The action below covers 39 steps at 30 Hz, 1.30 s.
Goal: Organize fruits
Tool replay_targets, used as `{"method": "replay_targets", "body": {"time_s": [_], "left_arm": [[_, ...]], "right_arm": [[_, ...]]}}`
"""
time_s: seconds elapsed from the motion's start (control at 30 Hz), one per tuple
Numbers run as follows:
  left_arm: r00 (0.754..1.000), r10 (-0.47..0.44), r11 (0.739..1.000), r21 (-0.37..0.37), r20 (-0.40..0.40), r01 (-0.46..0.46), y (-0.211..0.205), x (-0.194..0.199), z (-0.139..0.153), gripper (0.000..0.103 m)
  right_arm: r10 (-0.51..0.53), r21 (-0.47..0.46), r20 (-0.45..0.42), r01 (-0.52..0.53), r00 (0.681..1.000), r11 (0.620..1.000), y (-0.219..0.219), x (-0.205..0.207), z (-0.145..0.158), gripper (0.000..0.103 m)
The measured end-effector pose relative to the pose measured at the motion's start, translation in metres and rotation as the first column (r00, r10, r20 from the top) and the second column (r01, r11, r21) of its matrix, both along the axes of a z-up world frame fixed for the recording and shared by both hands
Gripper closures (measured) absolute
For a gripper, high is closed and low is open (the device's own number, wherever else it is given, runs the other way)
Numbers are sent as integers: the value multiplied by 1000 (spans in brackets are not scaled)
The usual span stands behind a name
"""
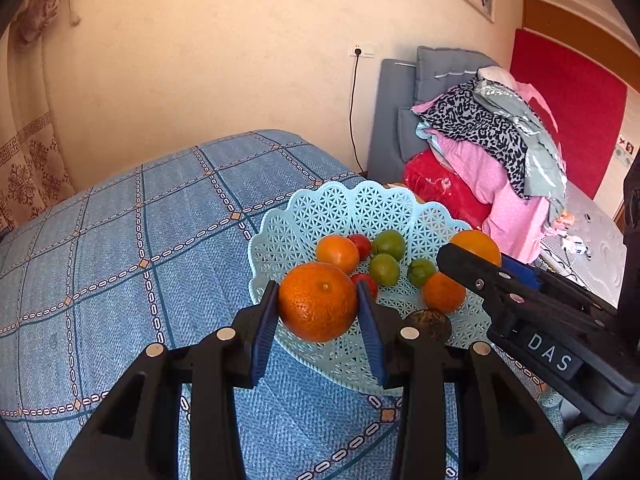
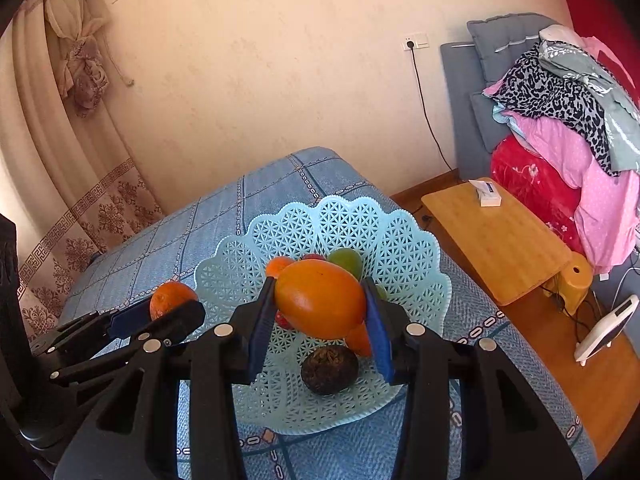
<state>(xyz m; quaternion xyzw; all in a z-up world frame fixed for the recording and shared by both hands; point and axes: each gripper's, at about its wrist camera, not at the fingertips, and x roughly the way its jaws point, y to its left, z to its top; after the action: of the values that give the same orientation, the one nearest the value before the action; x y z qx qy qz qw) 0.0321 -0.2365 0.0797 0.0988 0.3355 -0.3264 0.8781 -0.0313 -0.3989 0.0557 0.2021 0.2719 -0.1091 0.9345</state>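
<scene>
Fruits (image 2: 348, 262) in basket (image 2: 404, 248) | blue checked bedspread (image 1: 120, 240) | left tool (image 1: 318, 312) grips orange (image 1: 317, 301) | right tool (image 2: 320, 312) grips mango (image 2: 320, 299)

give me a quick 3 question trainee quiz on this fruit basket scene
1. True or false: both grippers are empty.
2. Multiple choice: the dark round fruit lies A) on the blue cloth, B) inside the basket, C) on the wooden table.
3. Fill in: the basket stands on a ____ patterned cloth.

Key
1. False. The left gripper clamps a dimpled orange, and the right gripper clamps a smooth orange fruit, both above the basket.
2. B, near the basket's front edge.
3. Blue.
</scene>
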Motion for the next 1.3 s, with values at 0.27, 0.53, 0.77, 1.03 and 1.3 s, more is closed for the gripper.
{"method": "replay_targets", "body": {"time_s": [0.27, 0.53, 0.77, 1.03, 1.3], "left_arm": [[999, 28, 1000, -1, 22, -28, 7, 0, 2, 43], [996, 75, 997, -9, 37, -75, 20, 4, 6, 42], [992, 117, 993, -21, 40, -116, 35, 5, 9, 37], [982, 145, 989, 1, 117, -146, 42, -5, 15, 15], [973, 178, 984, 3, 143, -181, 50, -9, 20, 14]], "right_arm": [[-7, 5, 1, 7, 1000, 1000, 0, 2, 0, 60], [-11, 30, 12, 11, 1000, 999, 0, 3, 2, 43], [-23, 13, 30, 22, 999, 1000, 4, -8, 11, 42], [-68, 7, 33, 68, 997, 998, 4, -26, 13, 34], [-91, 4, 24, 90, 996, 996, 7, -39, 11, 28]]}}
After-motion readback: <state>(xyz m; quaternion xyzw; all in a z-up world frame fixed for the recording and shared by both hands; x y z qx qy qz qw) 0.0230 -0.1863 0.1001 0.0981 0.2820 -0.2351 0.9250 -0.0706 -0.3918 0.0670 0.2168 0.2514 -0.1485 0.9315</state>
